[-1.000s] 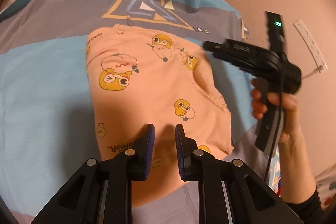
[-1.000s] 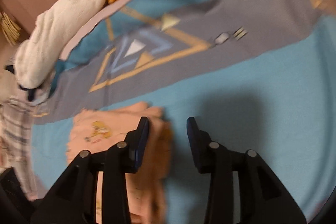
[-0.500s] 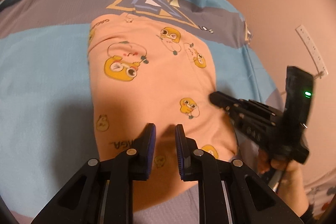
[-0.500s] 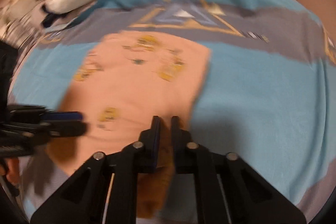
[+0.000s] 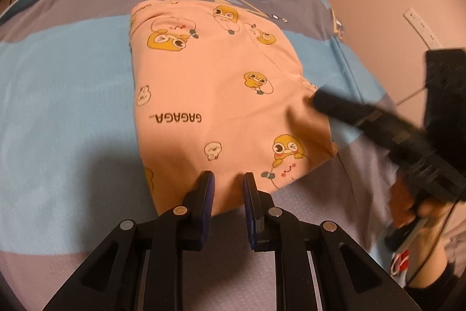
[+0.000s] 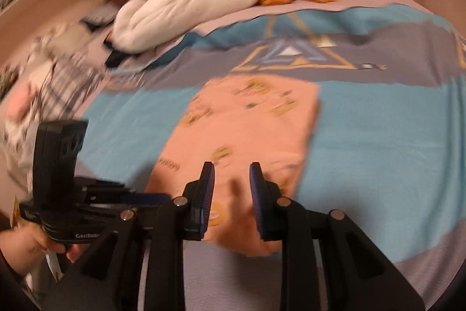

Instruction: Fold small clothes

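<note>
The right hand-held gripper (image 6: 231, 194) has swung over the pink garment (image 5: 221, 95), apparently empty, jaws opening.

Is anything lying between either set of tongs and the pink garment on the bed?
Nothing visible. The left tongs sit over the near hem of the pink garment, their jaws slightly apart with only cloth below. The right tongs are opening just above its near right corner, nothing pinched. The bedspread around it is bare.

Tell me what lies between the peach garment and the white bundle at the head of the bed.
Only bare bedspread: its grey band with the triangle print, then a blue strip. The right wrist view shows it between the peach garment and the white bundle.
</note>
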Demonstrator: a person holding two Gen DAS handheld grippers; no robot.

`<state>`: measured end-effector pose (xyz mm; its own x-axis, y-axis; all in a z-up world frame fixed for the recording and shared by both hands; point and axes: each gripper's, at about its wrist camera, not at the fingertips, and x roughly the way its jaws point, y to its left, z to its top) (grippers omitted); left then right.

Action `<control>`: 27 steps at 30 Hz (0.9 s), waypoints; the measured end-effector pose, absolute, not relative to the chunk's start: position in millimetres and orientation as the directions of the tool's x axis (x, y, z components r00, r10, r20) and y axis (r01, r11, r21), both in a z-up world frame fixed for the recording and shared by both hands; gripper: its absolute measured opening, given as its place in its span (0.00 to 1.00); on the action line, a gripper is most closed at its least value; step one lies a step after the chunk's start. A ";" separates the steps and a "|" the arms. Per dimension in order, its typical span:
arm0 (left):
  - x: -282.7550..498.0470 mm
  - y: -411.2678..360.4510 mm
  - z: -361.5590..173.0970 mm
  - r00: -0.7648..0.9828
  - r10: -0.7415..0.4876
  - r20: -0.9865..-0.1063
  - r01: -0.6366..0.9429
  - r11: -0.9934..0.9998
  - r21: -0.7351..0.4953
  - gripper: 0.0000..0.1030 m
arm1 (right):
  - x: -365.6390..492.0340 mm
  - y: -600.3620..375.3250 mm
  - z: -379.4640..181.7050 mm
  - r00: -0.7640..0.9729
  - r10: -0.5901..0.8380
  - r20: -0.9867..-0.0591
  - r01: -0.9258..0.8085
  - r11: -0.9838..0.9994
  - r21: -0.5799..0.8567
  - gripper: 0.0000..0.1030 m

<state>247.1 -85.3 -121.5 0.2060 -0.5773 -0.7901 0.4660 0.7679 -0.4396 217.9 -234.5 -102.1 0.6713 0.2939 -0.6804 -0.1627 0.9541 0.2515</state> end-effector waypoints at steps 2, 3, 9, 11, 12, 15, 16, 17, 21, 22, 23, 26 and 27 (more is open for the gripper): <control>246.6 -81.1 -122.4 0.204 -0.585 -0.785 0.453 0.767 -0.454 0.15 | 223.7 -225.8 -121.9 0.626 0.262 -0.735 -0.145 0.965 0.220 0.20; 245.7 -77.8 -123.5 0.198 -0.589 -0.784 0.448 0.766 -0.462 0.15 | 224.8 -225.9 -134.5 0.599 0.230 -0.767 -0.120 0.973 0.198 0.17; 233.0 -52.4 -122.2 0.182 -0.616 -0.766 0.421 0.753 -0.505 0.16 | 195.9 -229.1 -143.4 0.571 0.238 -0.785 -0.113 0.971 0.212 0.18; 231.9 -43.9 -118.9 0.201 -0.622 -0.757 0.410 0.755 -0.512 0.16 | 189.1 -238.1 -139.5 0.561 0.269 -0.783 -0.107 0.961 0.254 0.21; 235.4 -38.4 -116.0 0.216 -0.628 -0.747 0.396 0.756 -0.521 0.18 | 187.0 -240.2 -135.1 0.567 0.285 -0.773 -0.111 0.956 0.271 0.24; 250.2 -33.9 -110.8 0.257 -0.642 -0.722 0.360 0.757 -0.545 0.42 | 195.5 -246.7 -119.3 0.602 0.353 -0.716 -0.131 0.929 0.347 0.41; 259.2 -34.1 -109.0 0.276 -0.648 -0.710 0.344 0.756 -0.557 0.43 | 203.2 -247.0 -113.4 0.613 0.379 -0.694 -0.133 0.915 0.382 0.45; 266.0 -35.2 -108.3 0.280 -0.659 -0.698 0.338 0.748 -0.571 0.43 | 210.4 -245.1 -110.5 0.620 0.389 -0.681 -0.128 0.907 0.402 0.46; 292.9 -42.1 -113.6 0.278 -0.662 -0.696 0.313 0.747 -0.586 0.43 | 246.2 -245.5 -108.9 0.639 0.323 -0.698 -0.061 0.926 0.373 0.47; 301.9 -44.3 -116.3 0.276 -0.659 -0.699 0.303 0.750 -0.588 0.43 | 255.0 -250.6 -111.8 0.640 0.306 -0.705 -0.023 0.925 0.380 0.48; 310.0 -45.8 -119.1 0.274 -0.657 -0.702 0.293 0.753 -0.590 0.43 | 259.8 -256.9 -114.9 0.640 0.304 -0.706 0.002 0.918 0.397 0.50; 327.0 -42.6 -128.5 0.248 -0.680 -0.690 0.259 0.733 -0.629 0.43 | 269.9 -283.0 -125.6 0.643 0.314 -0.699 0.092 0.874 0.477 0.58; 329.9 -40.0 -131.1 0.239 -0.691 -0.682 0.248 0.723 -0.645 0.43 | 271.1 -292.5 -129.3 0.642 0.320 -0.697 0.115 0.859 0.499 0.59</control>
<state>329.9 -40.0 -131.1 0.2390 -0.6910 -0.6821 0.2485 0.7227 -0.6450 271.1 -292.5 -129.3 0.6417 0.3195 -0.6973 0.1145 0.8590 0.4990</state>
